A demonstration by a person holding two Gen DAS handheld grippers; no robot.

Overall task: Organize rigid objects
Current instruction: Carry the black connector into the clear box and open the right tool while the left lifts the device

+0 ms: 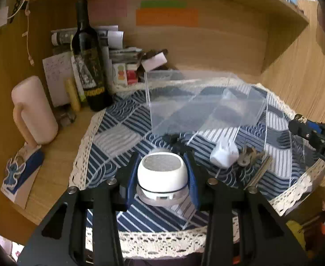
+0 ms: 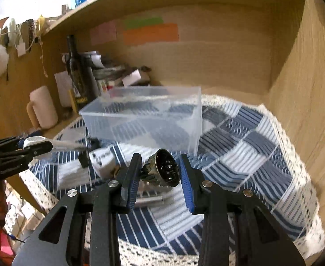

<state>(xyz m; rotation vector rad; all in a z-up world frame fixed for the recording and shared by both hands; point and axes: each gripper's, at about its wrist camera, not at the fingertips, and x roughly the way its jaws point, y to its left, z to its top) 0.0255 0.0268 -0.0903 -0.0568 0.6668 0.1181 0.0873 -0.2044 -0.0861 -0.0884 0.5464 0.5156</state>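
While one clear box (image 1: 207, 102) stands; two grippers (image 1: 162, 175) (image 2: 159, 173) hold items.

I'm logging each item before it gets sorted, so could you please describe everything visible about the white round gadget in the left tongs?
The white round gadget is a squat, rounded, glossy-looking white body with a flat, speckled grey top face. A dark seam rings its lower part above a clear or greyish base, where a small rectangular slot shows. It sits upright between the blue pads of the left tongs, which press its sides. It is over the blue patterned cloth; whether it rests on it or is lifted cannot be told.
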